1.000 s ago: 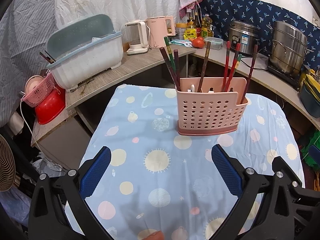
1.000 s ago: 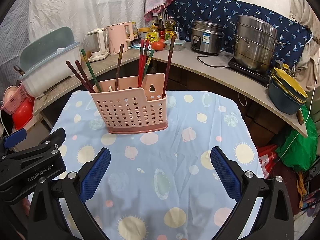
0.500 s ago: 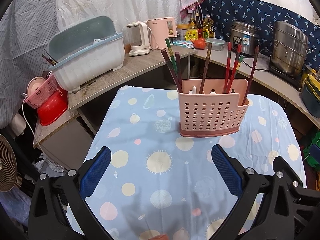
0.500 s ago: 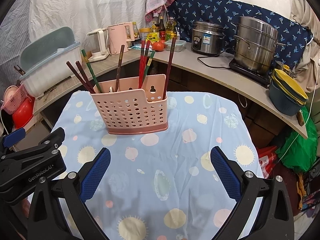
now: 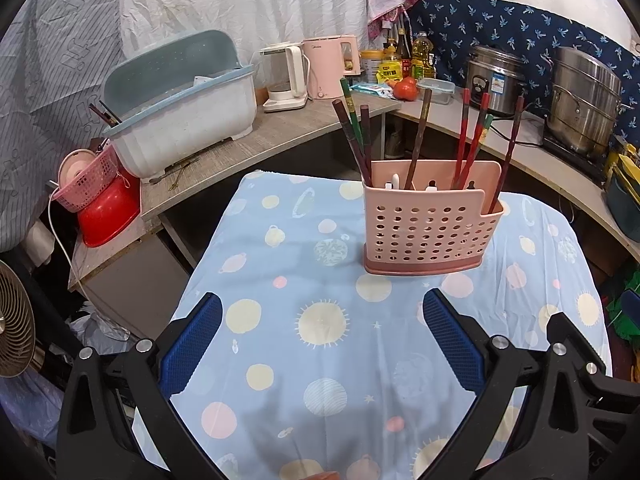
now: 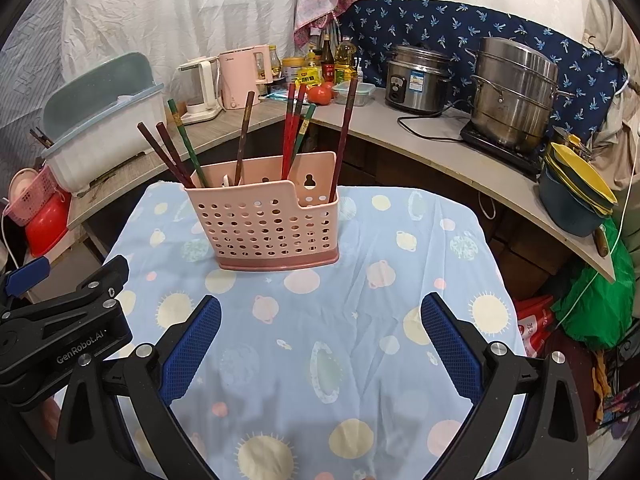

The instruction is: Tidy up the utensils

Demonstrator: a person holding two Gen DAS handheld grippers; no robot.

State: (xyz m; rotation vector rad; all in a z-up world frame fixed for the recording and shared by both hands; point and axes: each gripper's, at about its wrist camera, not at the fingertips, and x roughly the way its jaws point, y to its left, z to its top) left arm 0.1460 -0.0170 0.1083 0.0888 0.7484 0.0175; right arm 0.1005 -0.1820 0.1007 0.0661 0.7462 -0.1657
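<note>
A pink perforated utensil holder [image 5: 430, 224] stands on the table with the blue planet-print cloth [image 5: 320, 320]; it also shows in the right wrist view [image 6: 264, 228]. Several chopsticks [image 5: 354, 136] in dark red, green and brown stand upright in it [image 6: 294, 128]. My left gripper [image 5: 322, 320] is open and empty, held above the cloth in front of the holder. My right gripper [image 6: 320, 322] is open and empty, also short of the holder. The left gripper's body shows at the left edge of the right wrist view [image 6: 60, 332].
A counter [image 5: 248, 148] wraps behind the table with a dish tub [image 5: 180, 120], kettles [image 5: 288, 76], a rice cooker [image 6: 418, 78], a steel pot [image 6: 514, 92] and stacked bowls [image 6: 576, 196]. A red basin [image 5: 106, 216] and a fan [image 5: 14, 320] stand at left.
Both grippers have pulled back and risen slightly from the holder, which sits a bit farther off. Both stay open and empty.
</note>
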